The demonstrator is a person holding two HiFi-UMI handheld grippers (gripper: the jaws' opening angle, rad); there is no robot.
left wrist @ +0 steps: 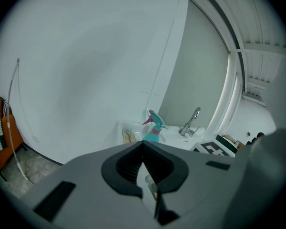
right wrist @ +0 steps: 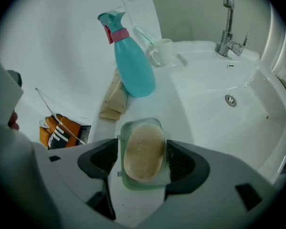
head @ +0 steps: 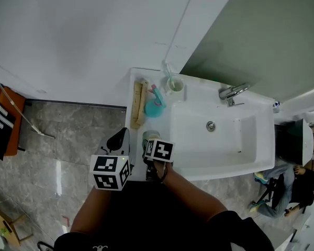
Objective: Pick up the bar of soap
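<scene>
If clenched too low, could clamp dish (right wrist: 131, 126) rim instead of soap bar (right wrist: 144, 150), on bench (right wrist: 164, 106) at 6 o'clock from spray bottle (right wrist: 133, 66). Right tongs (right wrist: 143, 156) spread astride soap, left tongs (left wrist: 144, 168) clenched empty.

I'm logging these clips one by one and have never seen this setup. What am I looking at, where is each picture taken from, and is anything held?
There is no robot here. A person holds a two-jaw gripper in each hand, and the cubes with square markers are parts of those grippers. The head view comes from a camera on the person's head, looking down at a white sink. The two gripper views come from cameras riding on each gripper, looking along its jaws.

On the counter beside the basin stand a teal spray bottle and a cup, with the faucet further back.

The right gripper has its jaws apart on either side of a clear dish holding the bar of soap; nothing is gripped yet. The left gripper is shut and empty.
</scene>
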